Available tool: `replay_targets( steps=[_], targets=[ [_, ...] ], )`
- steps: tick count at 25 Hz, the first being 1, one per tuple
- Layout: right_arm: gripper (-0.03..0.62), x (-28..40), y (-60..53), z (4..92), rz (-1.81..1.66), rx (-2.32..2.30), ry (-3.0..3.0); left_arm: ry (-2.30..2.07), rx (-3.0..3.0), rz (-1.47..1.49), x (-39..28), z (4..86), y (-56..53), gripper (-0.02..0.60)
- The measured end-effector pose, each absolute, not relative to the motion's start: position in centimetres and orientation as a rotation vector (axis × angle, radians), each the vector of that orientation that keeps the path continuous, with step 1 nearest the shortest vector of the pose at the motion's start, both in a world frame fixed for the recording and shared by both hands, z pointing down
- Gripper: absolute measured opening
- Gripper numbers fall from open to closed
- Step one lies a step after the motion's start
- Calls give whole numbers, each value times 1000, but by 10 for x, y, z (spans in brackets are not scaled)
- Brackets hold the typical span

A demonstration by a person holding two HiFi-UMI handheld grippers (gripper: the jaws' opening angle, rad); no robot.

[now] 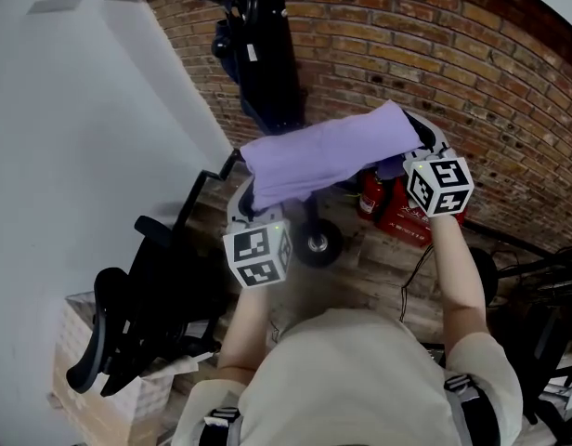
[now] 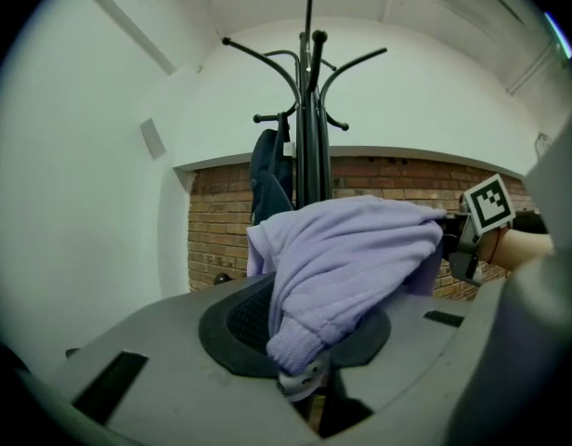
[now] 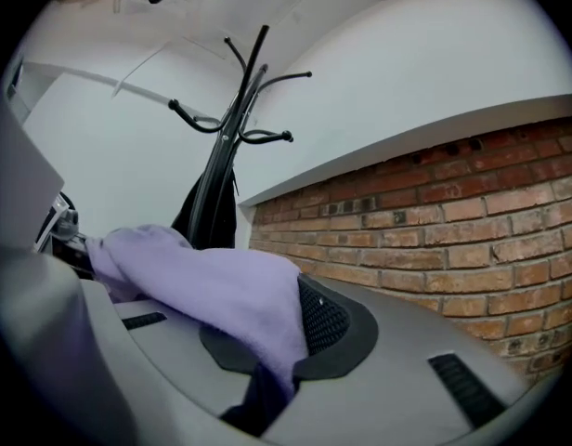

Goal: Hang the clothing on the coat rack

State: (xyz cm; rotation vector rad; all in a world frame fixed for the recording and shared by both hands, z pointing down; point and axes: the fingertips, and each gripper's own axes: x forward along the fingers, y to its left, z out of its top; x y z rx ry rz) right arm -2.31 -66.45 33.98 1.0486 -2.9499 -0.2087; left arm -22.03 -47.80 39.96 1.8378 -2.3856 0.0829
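Head view: lavender knit sweater [image 1: 328, 156] against rough brick wall [image 1: 453, 54].

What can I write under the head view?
The left gripper and right gripper hold a purple sweater near the coat rack.

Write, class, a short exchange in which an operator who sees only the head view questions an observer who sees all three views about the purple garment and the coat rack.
Operator: From above, the cloth covers both grippers. Is the left one actually gripping?
Observer: Yes. In the left gripper view, the left gripper has its jaws pinched on the ribbed cuff of the purple garment.
Operator: I only see the coat rack's top edge. Is any hook free?
Observer: In the left gripper view the coat rack stands upright and its upper curved hooks are bare. A dark garment hangs lower down on its left.
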Motion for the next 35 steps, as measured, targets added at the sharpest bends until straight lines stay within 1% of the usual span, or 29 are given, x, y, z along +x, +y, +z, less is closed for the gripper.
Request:
replay_targets(
  steps=[6,20,35],
  targets=[
    [21,-39,-687,383,-144,1024,-2866,-2394,1767,148,-228,430,-486,71],
    [21,-49,-707,463,38,1007,-2737,-2288,1702,286,-226,489,-506,71],
    [21,-67,-655,546,174,880,-2676,-2099,1770,355,-191,549,-516,77]
  ],
)
